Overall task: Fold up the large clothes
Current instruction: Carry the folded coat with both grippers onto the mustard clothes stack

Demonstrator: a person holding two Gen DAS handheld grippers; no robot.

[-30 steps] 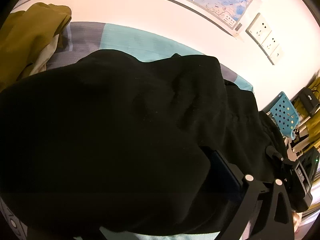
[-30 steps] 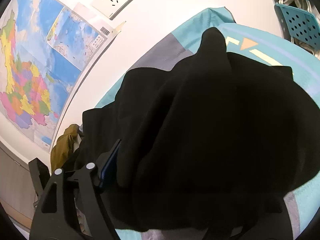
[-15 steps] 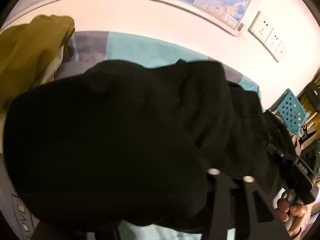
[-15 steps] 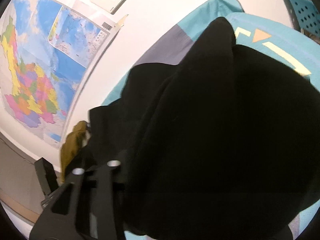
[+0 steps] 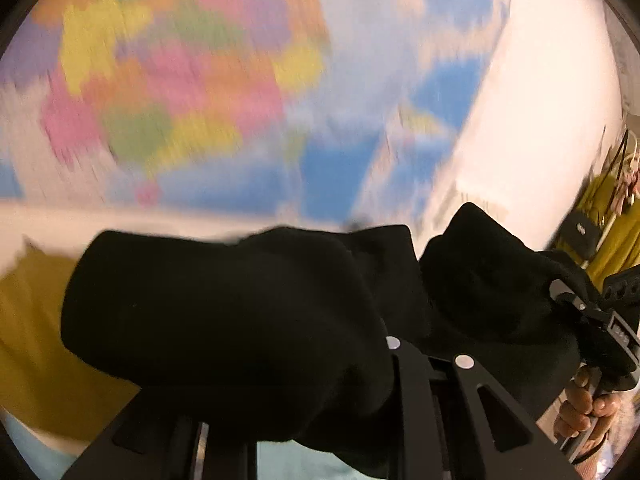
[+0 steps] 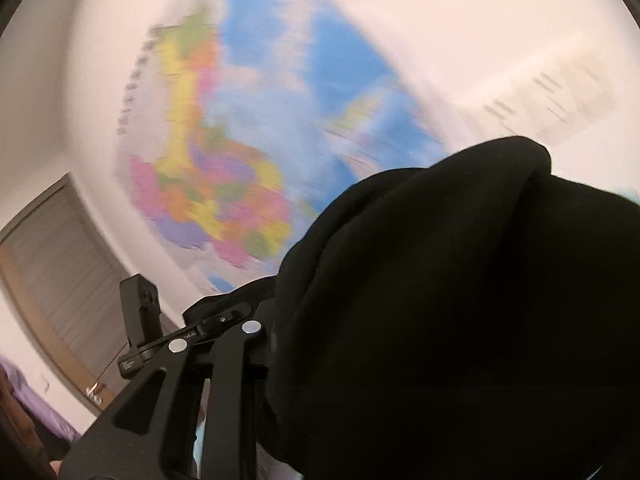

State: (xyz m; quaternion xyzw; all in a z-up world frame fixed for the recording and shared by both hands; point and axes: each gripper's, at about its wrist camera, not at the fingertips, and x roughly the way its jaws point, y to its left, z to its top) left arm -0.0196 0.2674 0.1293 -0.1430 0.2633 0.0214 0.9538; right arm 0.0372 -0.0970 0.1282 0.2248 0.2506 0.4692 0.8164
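A large black garment (image 5: 224, 312) hangs bunched in front of my left gripper (image 5: 428, 350). Its jaws are closing, with folds of the cloth caught between them and draped over the fingertips. In the right wrist view the same black garment (image 6: 460, 320) fills the lower right. My right gripper (image 6: 214, 334) has its jaws closing as well, pinching the cloth's edge. Both grippers hold the garment up off the bed, and its lower part is hidden. A person's hand (image 5: 588, 408) grips a handle at the right edge.
A colourful wall map (image 5: 200, 80) fills the blurred background. An olive garment (image 5: 32, 340) lies at the lower left, with a strip of teal bedsheet (image 5: 288, 460) below. Yellow clothing (image 5: 616, 232) hangs at the right, and a grey-brown door (image 6: 52, 280) stands at the left.
Both pairs of jaws narrowed onto the black garment and rose sharply with it. The views swung from the bed up to the wall map, now motion-blurred.
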